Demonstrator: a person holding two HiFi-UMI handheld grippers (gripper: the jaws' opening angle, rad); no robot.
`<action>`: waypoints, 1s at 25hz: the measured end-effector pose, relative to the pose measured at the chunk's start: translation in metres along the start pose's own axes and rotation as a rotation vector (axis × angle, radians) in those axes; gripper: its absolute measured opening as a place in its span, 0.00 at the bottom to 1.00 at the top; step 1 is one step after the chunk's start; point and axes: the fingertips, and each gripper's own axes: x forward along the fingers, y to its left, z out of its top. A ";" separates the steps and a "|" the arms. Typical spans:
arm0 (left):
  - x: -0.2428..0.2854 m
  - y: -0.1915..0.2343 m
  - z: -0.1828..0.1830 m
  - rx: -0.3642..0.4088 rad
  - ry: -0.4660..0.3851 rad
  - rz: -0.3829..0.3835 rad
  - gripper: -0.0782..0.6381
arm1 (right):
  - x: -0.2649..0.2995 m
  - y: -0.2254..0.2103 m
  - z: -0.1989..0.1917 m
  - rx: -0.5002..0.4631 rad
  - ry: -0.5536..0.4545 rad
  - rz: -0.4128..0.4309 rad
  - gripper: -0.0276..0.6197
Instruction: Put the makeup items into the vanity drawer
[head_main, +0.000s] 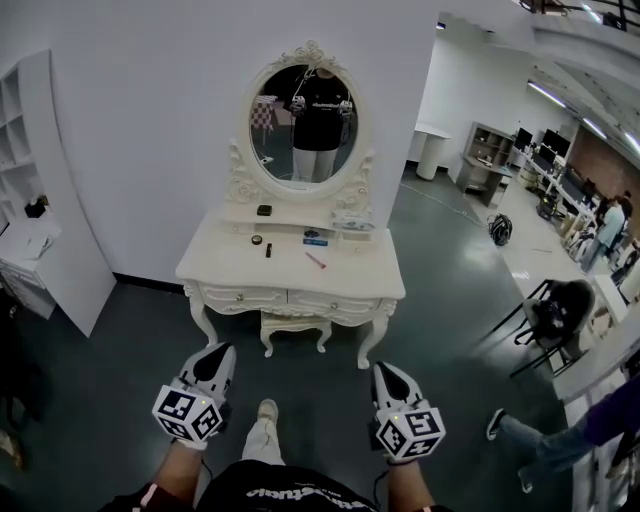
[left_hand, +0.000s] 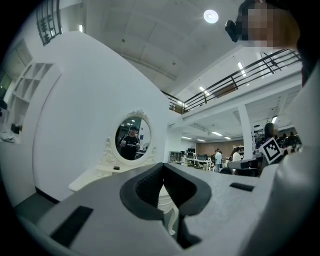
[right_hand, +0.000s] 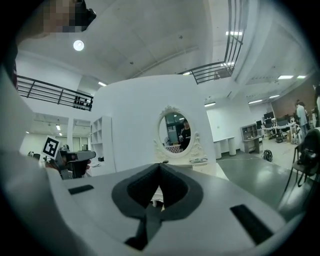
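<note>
Down at seven o'clock, the left gripper (head_main: 218, 352) was closed and empty. At twelve o'clock, well apart, makeup items (head_main: 268, 249) lay on the white vanity (head_main: 220, 268), whose drawer (head_main: 245, 297) was closed. At five o'clock, the right gripper (head_main: 386, 372) was closed too, holding nothing.

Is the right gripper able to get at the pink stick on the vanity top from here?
Probably not yet: nothing blocks the pink stick, but the right gripper sits well short of the vanity, bare floor between.

Makeup items (head_main: 268, 250) on the vanity (head_main: 225, 268) are too small to identify.
</note>
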 end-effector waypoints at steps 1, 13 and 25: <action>0.004 0.002 -0.001 -0.001 0.001 -0.002 0.12 | 0.003 -0.001 0.000 -0.002 0.000 -0.005 0.05; 0.065 0.034 0.000 -0.010 -0.011 -0.032 0.12 | 0.057 -0.031 0.021 -0.085 -0.045 -0.102 0.05; 0.141 0.084 0.000 -0.033 0.001 -0.045 0.12 | 0.143 -0.056 0.034 -0.072 -0.033 -0.125 0.05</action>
